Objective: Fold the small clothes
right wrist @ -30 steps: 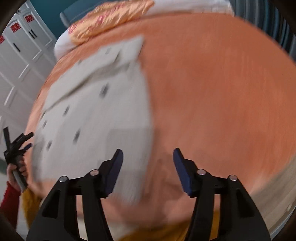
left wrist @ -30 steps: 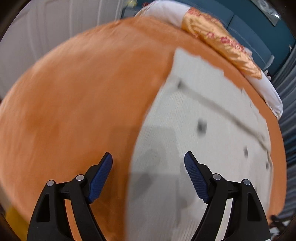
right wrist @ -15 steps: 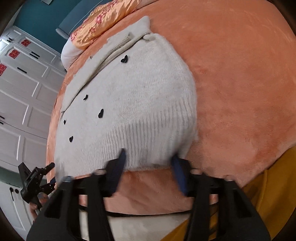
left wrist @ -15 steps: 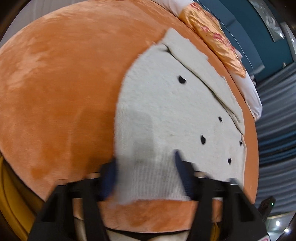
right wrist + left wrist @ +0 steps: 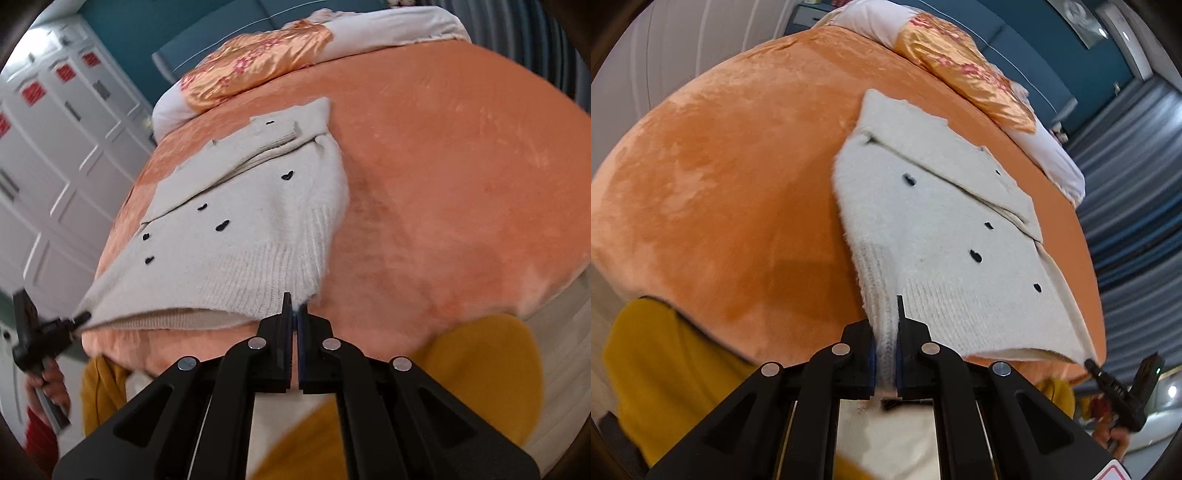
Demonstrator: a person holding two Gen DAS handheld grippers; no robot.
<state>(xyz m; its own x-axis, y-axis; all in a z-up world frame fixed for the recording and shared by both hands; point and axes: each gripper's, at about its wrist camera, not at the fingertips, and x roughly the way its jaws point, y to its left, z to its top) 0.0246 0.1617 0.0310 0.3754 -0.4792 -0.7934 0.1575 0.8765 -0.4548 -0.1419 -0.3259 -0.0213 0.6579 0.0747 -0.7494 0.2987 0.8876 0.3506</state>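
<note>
A: Quick, what's diff vs a sec ago?

B: Both claws were wide apart over the white sweater [image 5: 945, 236], nothing between the jaws. Now each is clamped on the ribbed hem. Hem's come up off the orange blanket [image 5: 713, 192] too; in the right wrist view you can see under it, a gap along the near edge.

A: So the fold's started?

B: I'd say grasp done, lift just under way. Probably the bottom-to-top fold, hem carried toward the collar at 12 o'clock. Nothing's doubled over yet tho.

A: Left claw?

B: Left gripper [image 5: 886, 325] clenched on the hem's corner, knit bunched thick between the jaws, so they're not fully together. From its cam the sweater fans out toward 1 o'clock.

A: Right?

B: Right gripper [image 5: 293, 314] pinched nearly flush, only a thin bit of the hem's edge caught at the tips. Sweater spreads to 10–11 o'clock from there. Looks a slimmer bite than the left, could slip imo.

A: Where's the sweater overall?

B: Laid on the blanket, buttons [image 5: 221, 225] up, sleeve folded across the chest, collar end near the gold pillow [image 5: 255, 70]. Far part flat, near hem in the air betw. the two claws.

A: Other claw visible?

B: Yep, left one shows at 9 o'clock in the right cam, on the hem's far corner.
</note>
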